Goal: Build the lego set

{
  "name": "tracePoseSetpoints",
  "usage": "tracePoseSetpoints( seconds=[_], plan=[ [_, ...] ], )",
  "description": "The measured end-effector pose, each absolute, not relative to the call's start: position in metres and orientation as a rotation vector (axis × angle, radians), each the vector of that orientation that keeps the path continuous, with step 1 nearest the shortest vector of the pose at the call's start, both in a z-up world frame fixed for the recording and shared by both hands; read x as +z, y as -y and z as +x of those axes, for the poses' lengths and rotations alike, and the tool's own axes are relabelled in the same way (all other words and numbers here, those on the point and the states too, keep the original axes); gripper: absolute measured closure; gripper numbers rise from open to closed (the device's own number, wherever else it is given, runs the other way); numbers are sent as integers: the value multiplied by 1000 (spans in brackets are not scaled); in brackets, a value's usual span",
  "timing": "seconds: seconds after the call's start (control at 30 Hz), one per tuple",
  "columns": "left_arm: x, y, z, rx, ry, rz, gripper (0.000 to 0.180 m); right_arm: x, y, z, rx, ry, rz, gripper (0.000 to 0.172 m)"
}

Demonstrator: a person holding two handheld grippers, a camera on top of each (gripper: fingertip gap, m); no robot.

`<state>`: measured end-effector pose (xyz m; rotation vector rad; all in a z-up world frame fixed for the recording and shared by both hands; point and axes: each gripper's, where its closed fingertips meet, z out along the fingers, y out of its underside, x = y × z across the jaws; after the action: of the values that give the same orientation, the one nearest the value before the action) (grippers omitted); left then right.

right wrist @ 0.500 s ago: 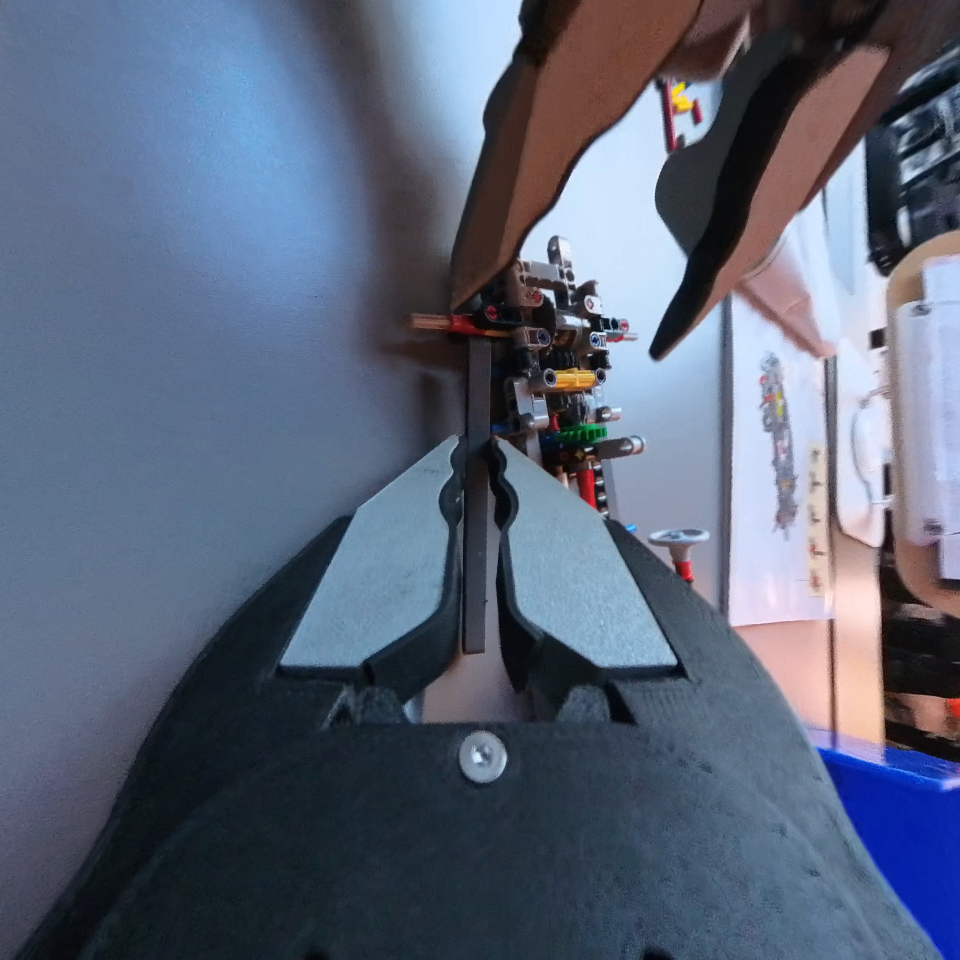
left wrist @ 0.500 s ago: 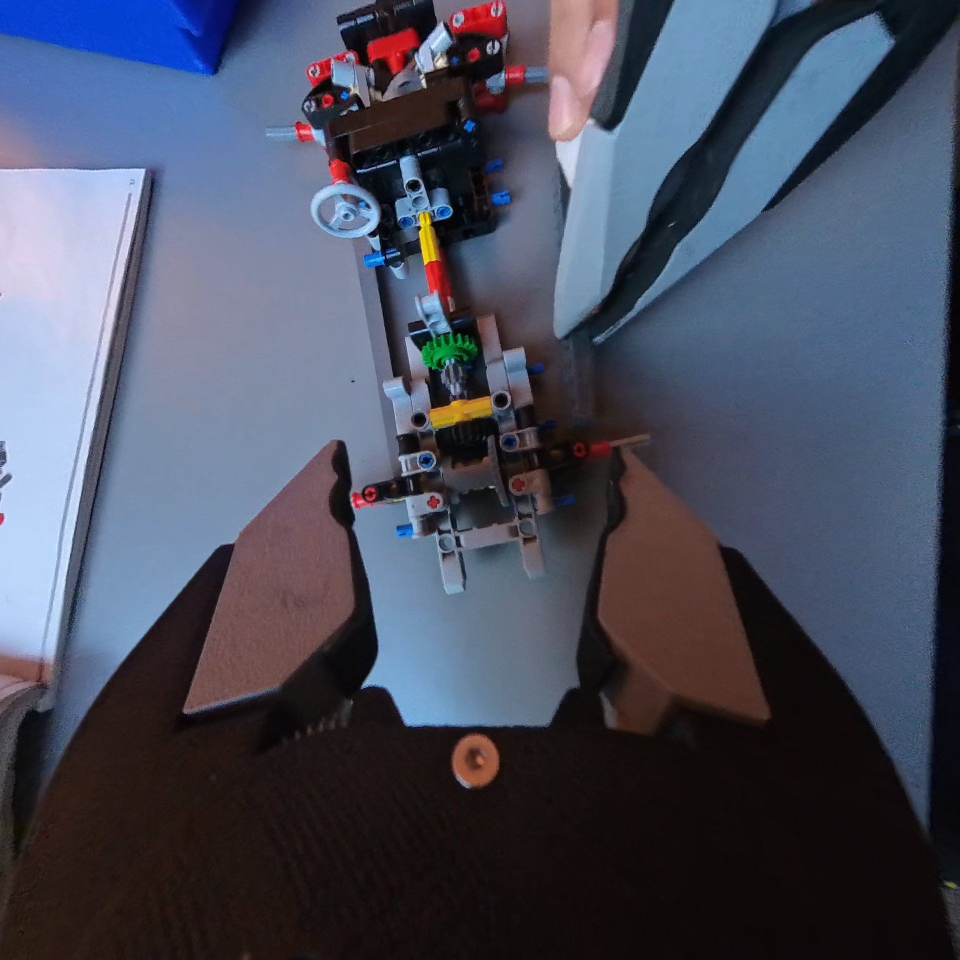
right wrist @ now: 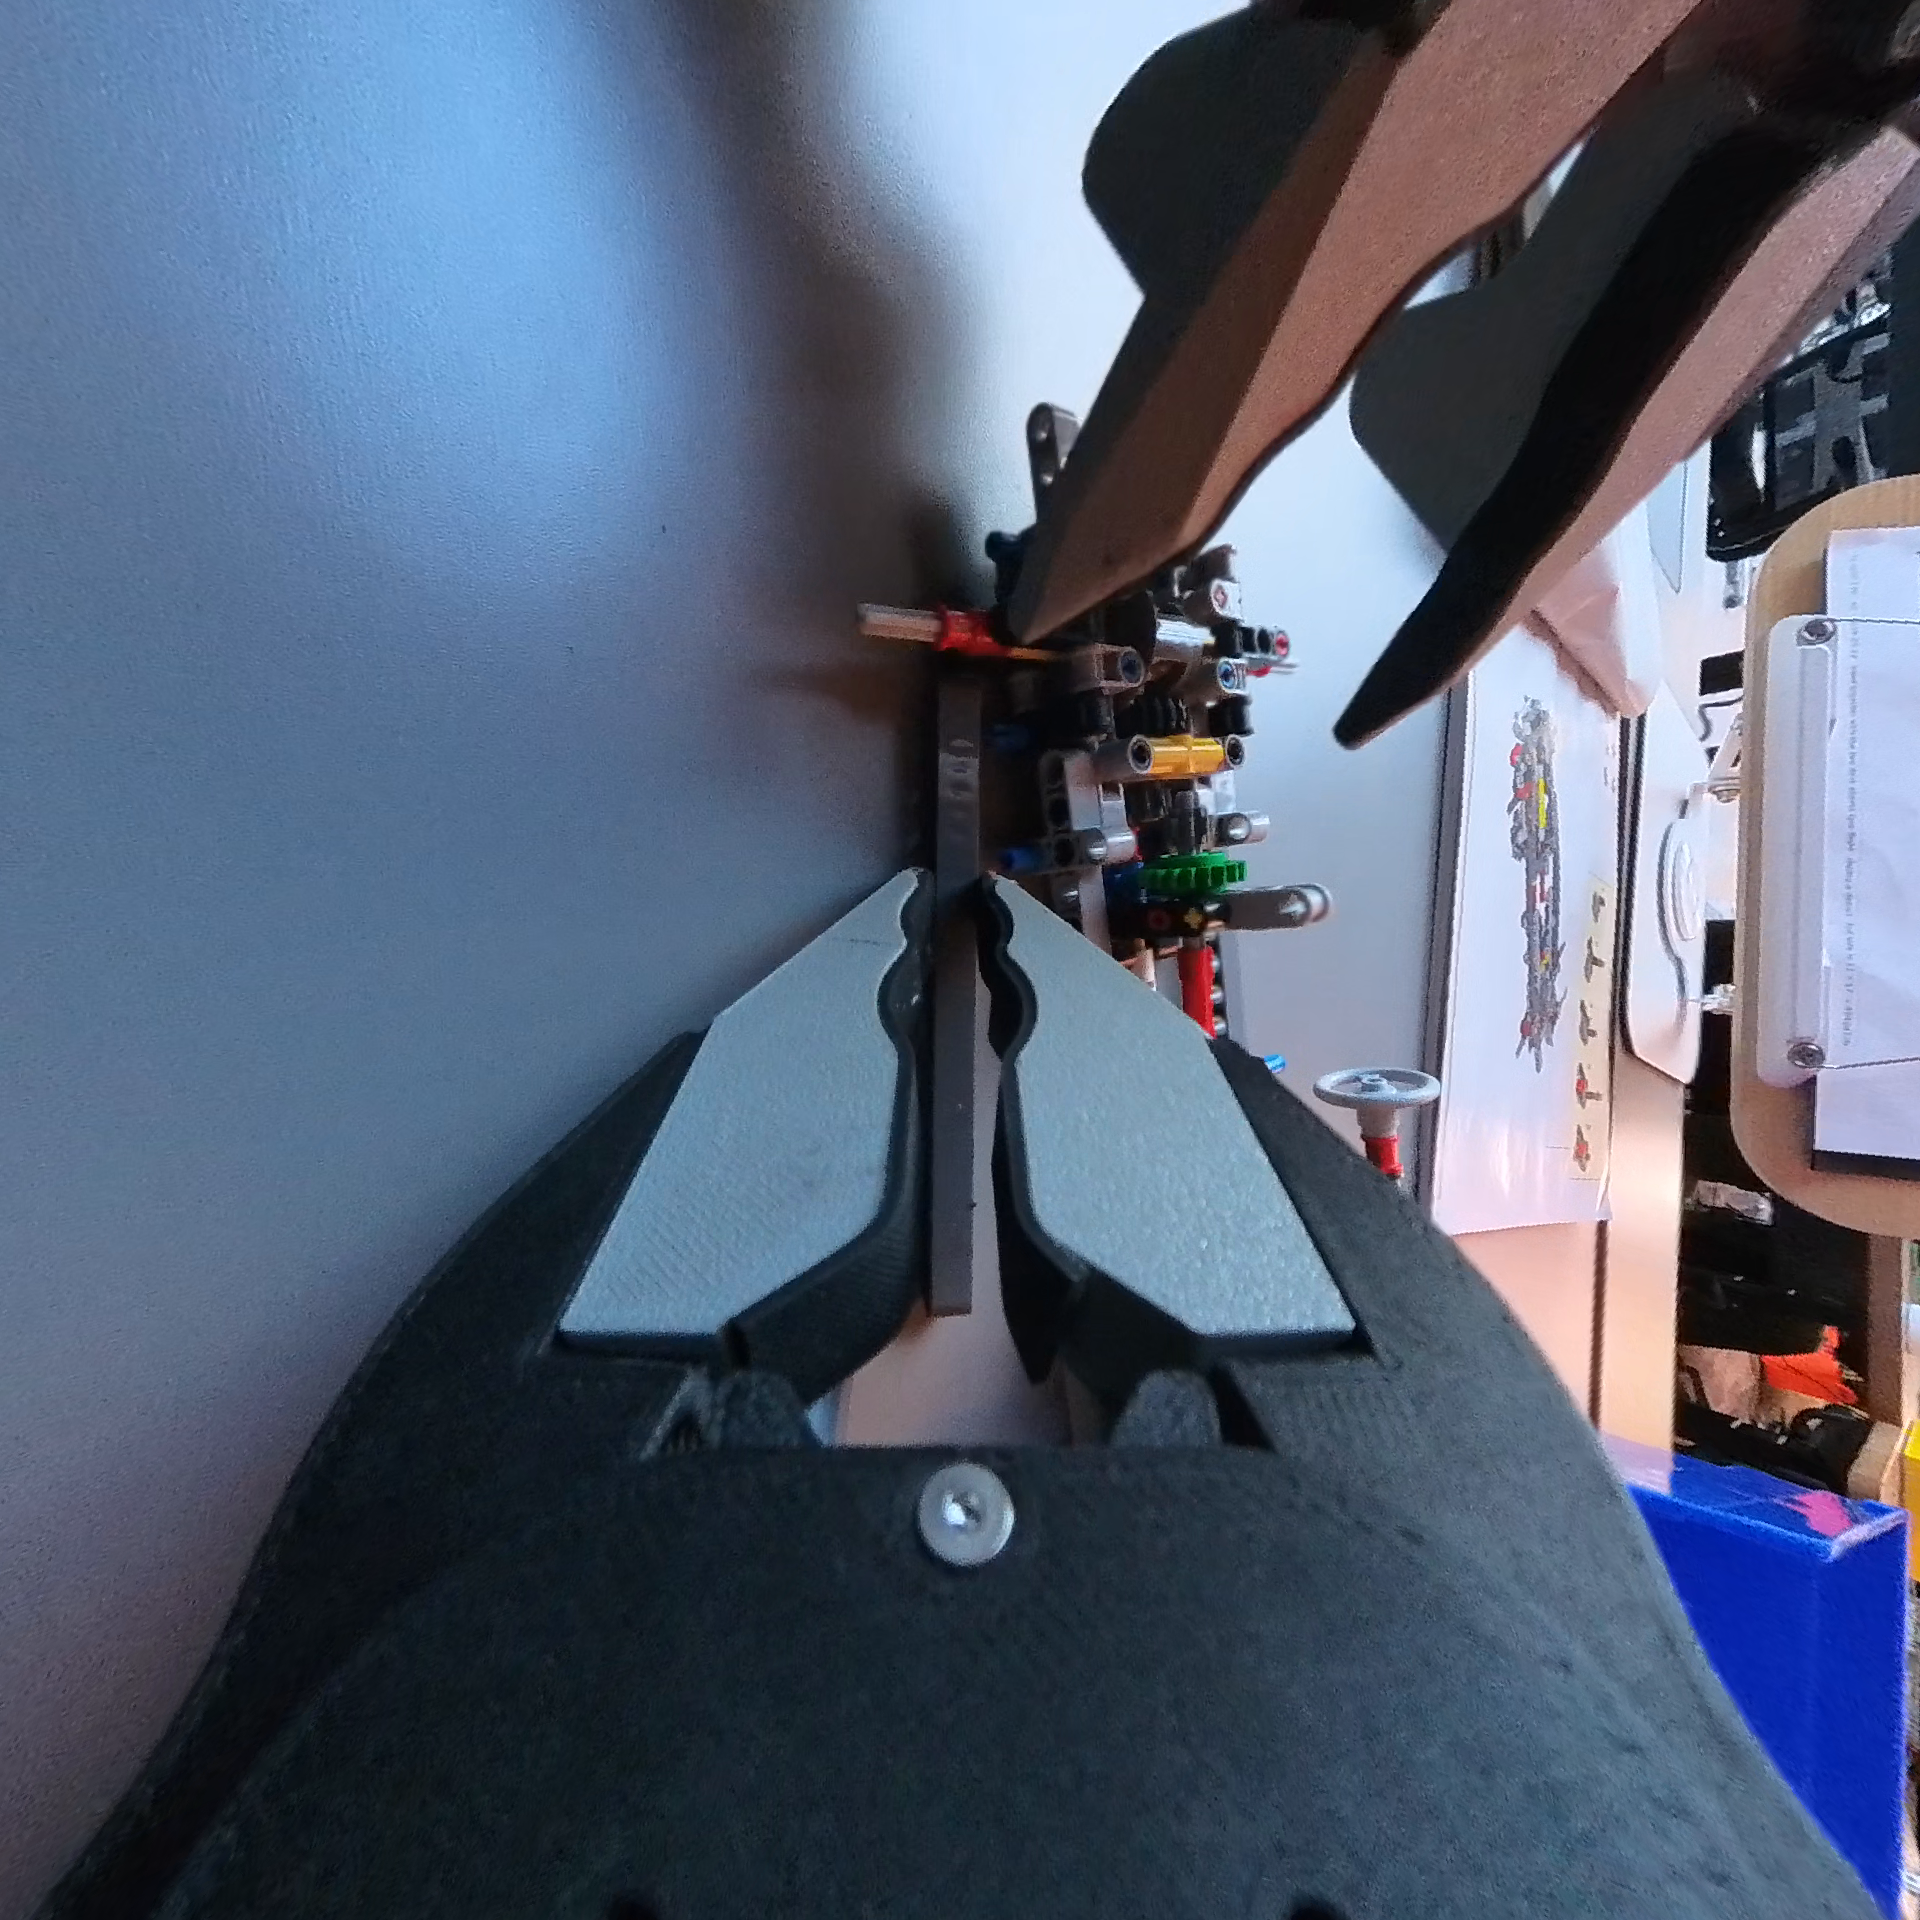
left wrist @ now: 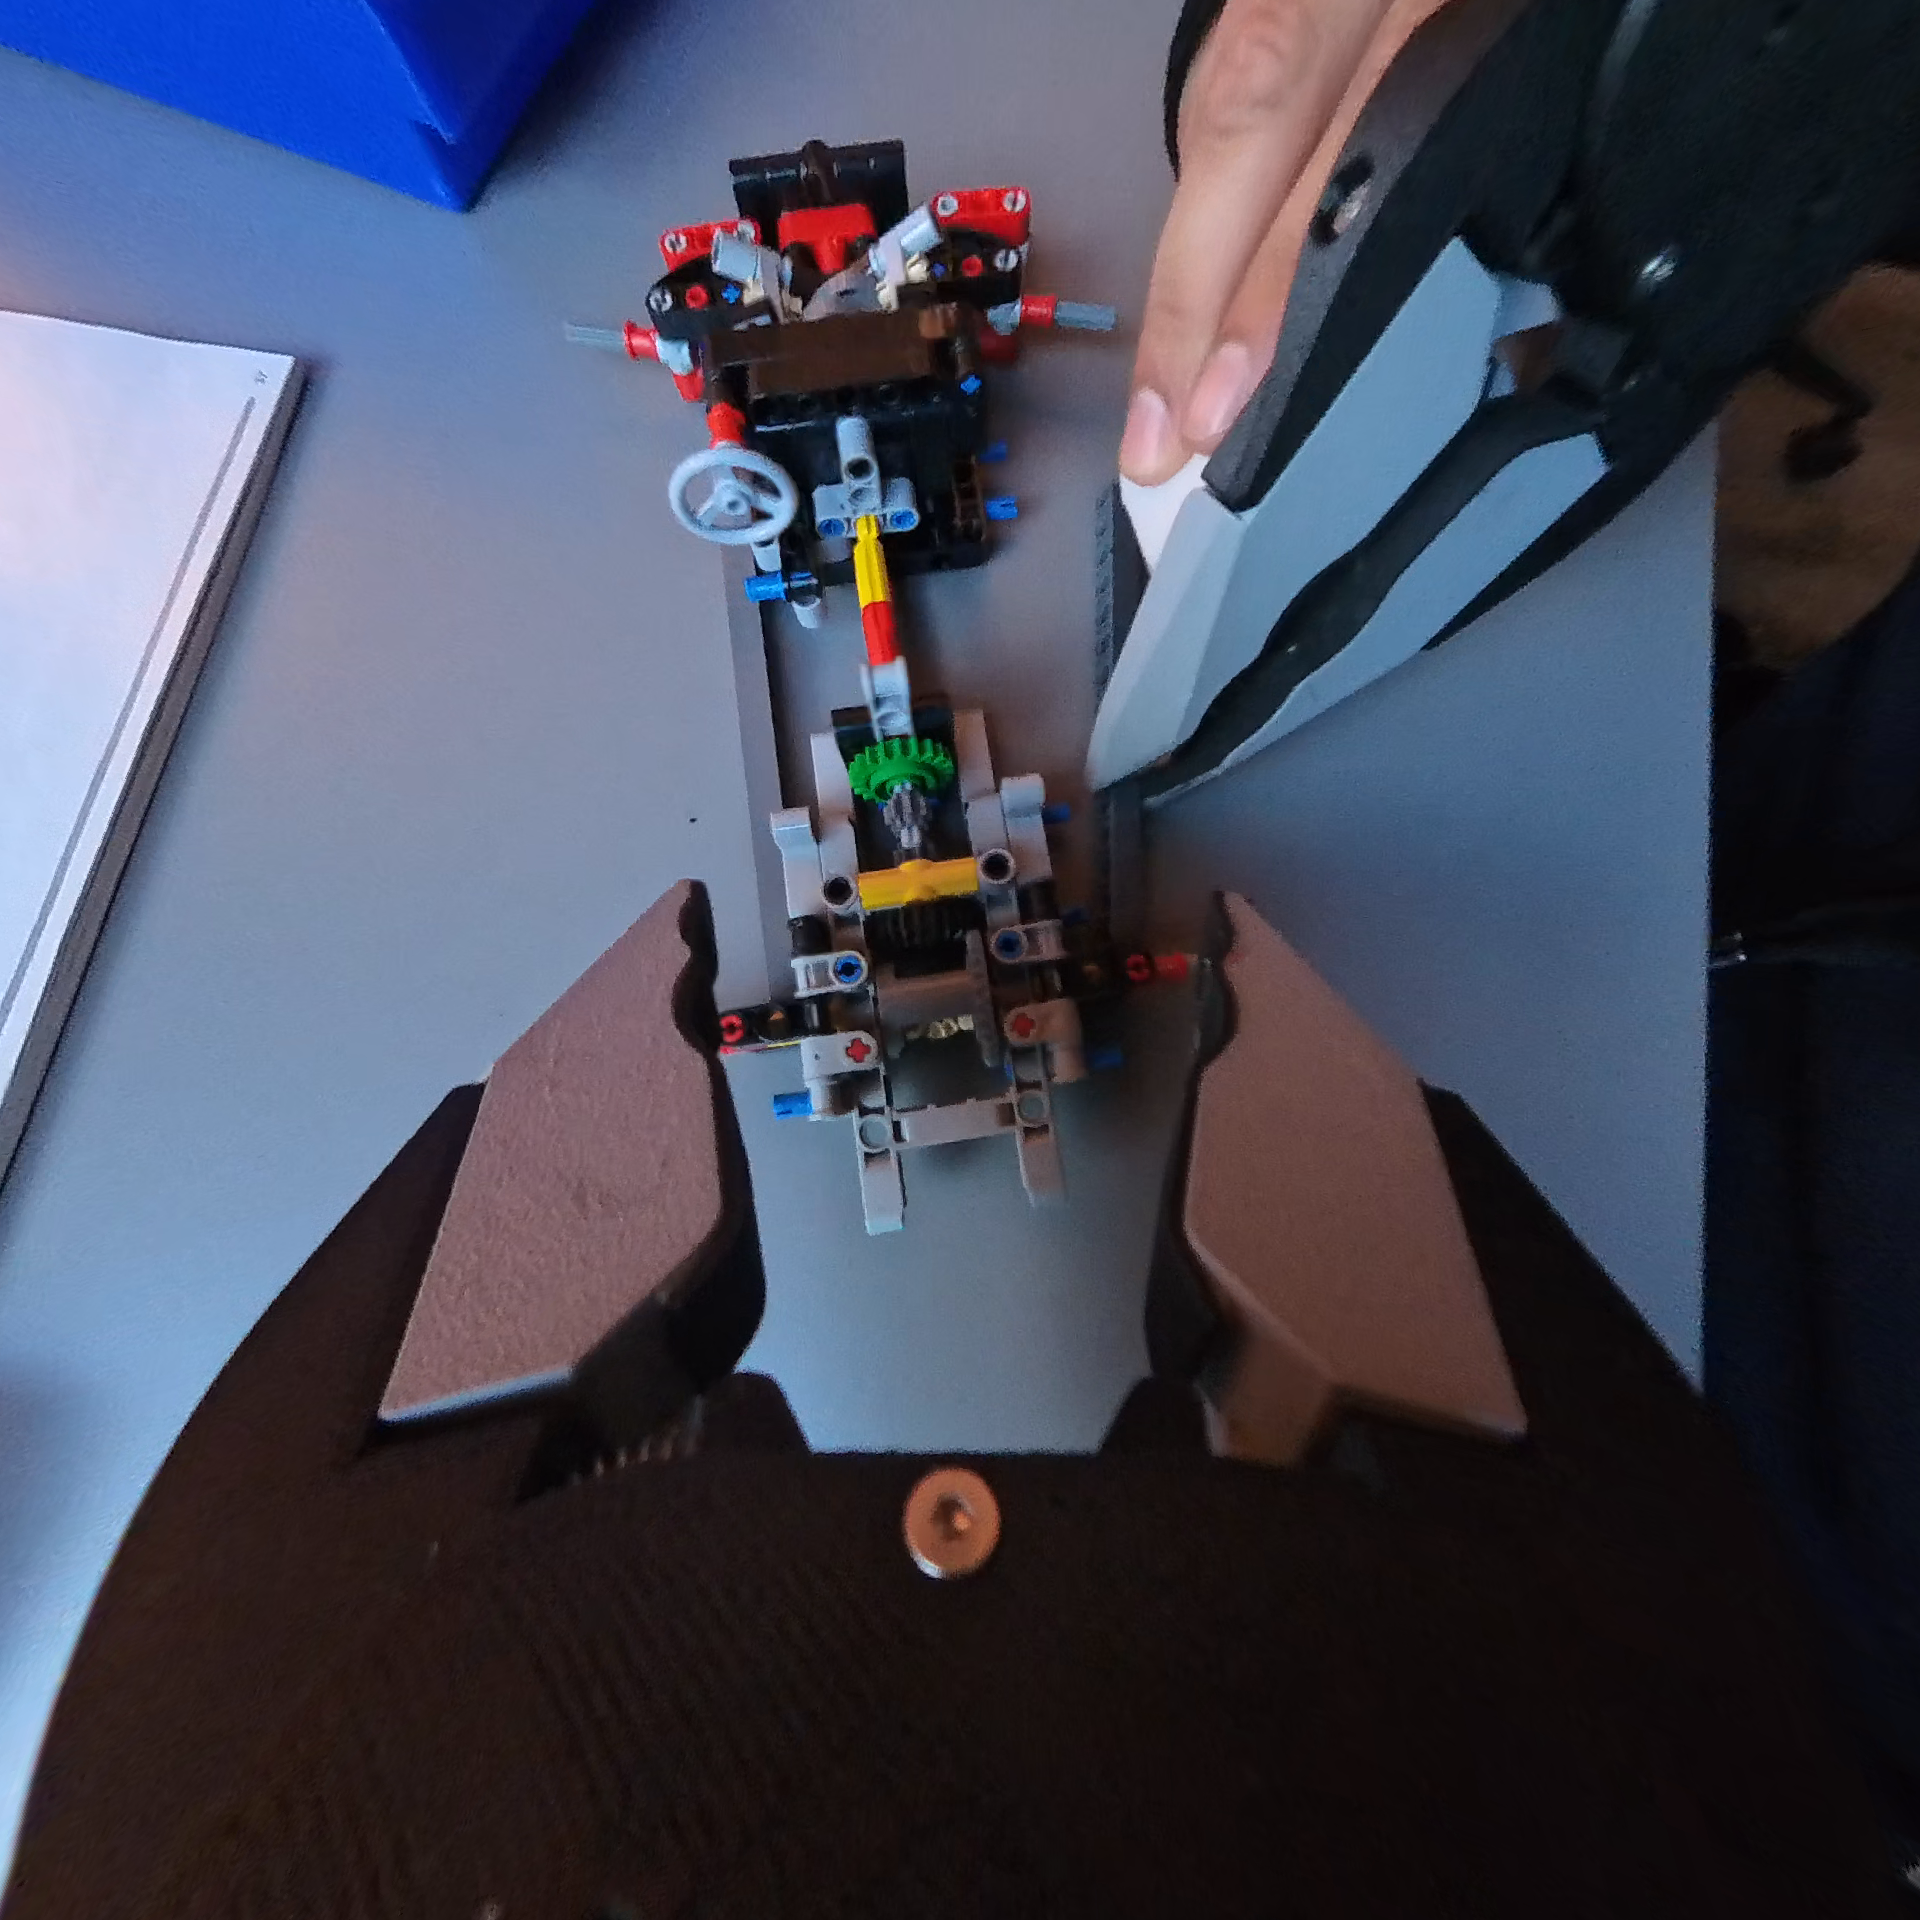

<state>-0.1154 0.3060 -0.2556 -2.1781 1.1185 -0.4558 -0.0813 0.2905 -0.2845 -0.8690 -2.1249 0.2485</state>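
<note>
A brick-built car chassis [left wrist: 894, 582] lies on the grey table [left wrist: 416, 831], with a green gear and a grey steering wheel [left wrist: 732, 497]. My left gripper [left wrist: 961, 961] is open and straddles the chassis's rear end. Its right fingertip [left wrist: 1226, 945] is at the red bush on the rear axle, and its left fingertip is beside the black pin end. In the right wrist view one brown finger [right wrist: 1049, 613] rests on that red bush and the other hangs free. My right gripper [right wrist: 954, 888] is shut on a long dark grey beam [right wrist: 958, 769], held along the chassis's side. This gripper also shows in the left wrist view [left wrist: 1127, 790].
A white booklet [left wrist: 104, 623] lies to the left of the chassis and also shows in the right wrist view [right wrist: 1527, 935]. A blue box [left wrist: 312, 83] stands at the far left. A person's hand [left wrist: 1216, 260] holds the right gripper. The table's dark edge [left wrist: 1766, 1039] runs along the right. My right fingertips sit around 6 cm from my left ones.
My left gripper has shifted a little; its right fingertip moved inward along the rear axle from the tan end onto the red bush. The right gripper still grips the dark grey beam.
</note>
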Motion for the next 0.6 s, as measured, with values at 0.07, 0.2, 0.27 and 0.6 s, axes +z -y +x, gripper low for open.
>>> tracePoseSetpoints(
  seconds=[0.07,0.2,0.27,0.6],
  plan=[
    [-265,-306,-113,-392,-1162,-2212,88,-284,-292,-81,259,2124,-884,167],
    [-280,-307,-110,-223,-1236,-2244,91,-285,-293,-81,283,2123,-910,167],
    [-286,-309,-111,-185,-1255,-2261,94,-285,-292,-82,301,2126,-923,167],
    [-287,-307,-111,-257,-1268,-2252,99,-285,-291,-86,421,2145,-1032,166]
  ],
)
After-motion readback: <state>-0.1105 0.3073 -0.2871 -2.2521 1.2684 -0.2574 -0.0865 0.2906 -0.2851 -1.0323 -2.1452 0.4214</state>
